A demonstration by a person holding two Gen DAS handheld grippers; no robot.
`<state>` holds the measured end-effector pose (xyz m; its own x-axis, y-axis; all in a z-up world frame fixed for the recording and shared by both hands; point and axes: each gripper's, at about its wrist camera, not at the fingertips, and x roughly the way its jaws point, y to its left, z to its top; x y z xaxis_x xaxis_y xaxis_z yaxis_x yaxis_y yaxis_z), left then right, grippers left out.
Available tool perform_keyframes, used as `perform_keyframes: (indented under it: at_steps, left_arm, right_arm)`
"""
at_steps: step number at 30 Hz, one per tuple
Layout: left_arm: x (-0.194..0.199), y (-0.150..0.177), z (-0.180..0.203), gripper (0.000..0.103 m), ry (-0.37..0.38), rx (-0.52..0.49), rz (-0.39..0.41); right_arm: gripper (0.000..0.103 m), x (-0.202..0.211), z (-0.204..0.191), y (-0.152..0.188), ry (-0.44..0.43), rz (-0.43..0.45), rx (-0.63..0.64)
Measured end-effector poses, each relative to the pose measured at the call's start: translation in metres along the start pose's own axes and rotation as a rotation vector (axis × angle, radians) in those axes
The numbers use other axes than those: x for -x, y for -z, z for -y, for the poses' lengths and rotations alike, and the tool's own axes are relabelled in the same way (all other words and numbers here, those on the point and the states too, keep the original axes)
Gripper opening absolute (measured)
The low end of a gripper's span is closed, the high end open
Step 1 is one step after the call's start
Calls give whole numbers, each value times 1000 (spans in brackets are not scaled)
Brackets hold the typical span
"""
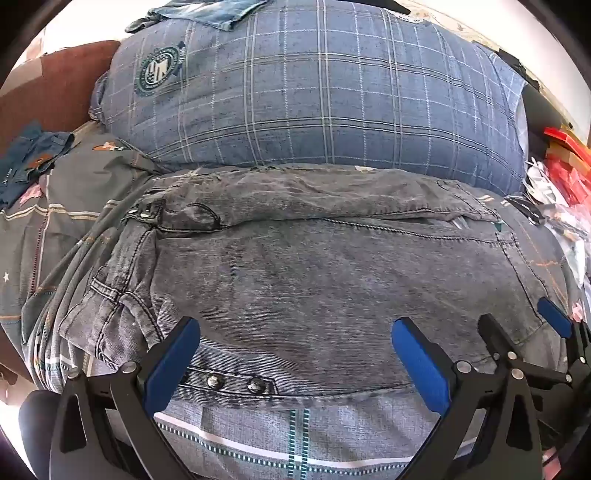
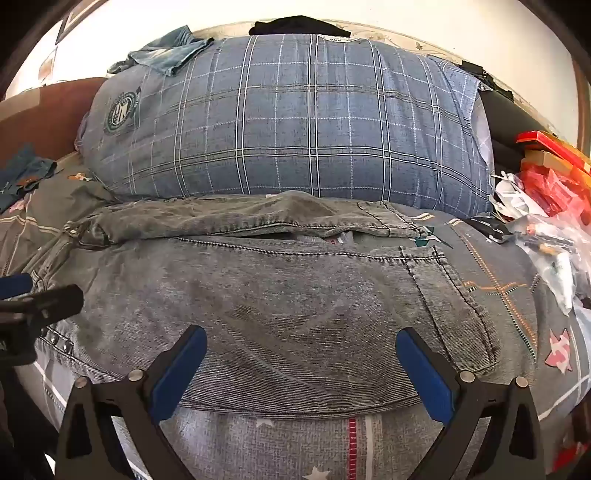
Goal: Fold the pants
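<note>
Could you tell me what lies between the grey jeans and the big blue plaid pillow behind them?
Nothing separate: in the right wrist view the far leg of the grey jeans lies right up against the blue plaid pillow, with only bedsheet around them.

A big blue plaid pillow [image 2: 288, 118] with a round crest badge [image 2: 122, 109] lay along the back of the bed, on a grey patterned bedsheet [image 2: 517, 295]. A light denim garment [image 2: 170, 51] was draped over its top left corner, and something black [image 2: 299, 26] sat behind its top edge. Red boxes [image 2: 554, 147] and clear plastic bags [image 2: 554, 251] cluttered the right side, while another blue garment [image 1: 29, 155] lay crumpled at far left.
</note>
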<state>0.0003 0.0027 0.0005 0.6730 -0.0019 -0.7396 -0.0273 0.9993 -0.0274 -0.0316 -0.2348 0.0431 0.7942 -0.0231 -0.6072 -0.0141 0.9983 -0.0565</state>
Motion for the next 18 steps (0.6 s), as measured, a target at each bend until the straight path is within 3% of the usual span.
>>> perform_keyframes:
  at_steps: [2, 8, 10, 18]
  left_arm:
    - [-4, -6, -7, 103, 21, 19, -26]
    - [-3, 2, -6, 103, -18, 16, 5]
    - [-4, 4, -8, 103, -24, 25, 7]
    - [-6, 6, -11, 103, 0, -9, 48]
  right_arm:
    - [103, 0, 0, 0, 8, 3, -8]
    - [103, 1, -2, -4, 19, -11, -49]
    - [103, 2, 5, -1, -18, -5, -39]
    - [103, 4, 5, -1, -13, 4, -36]
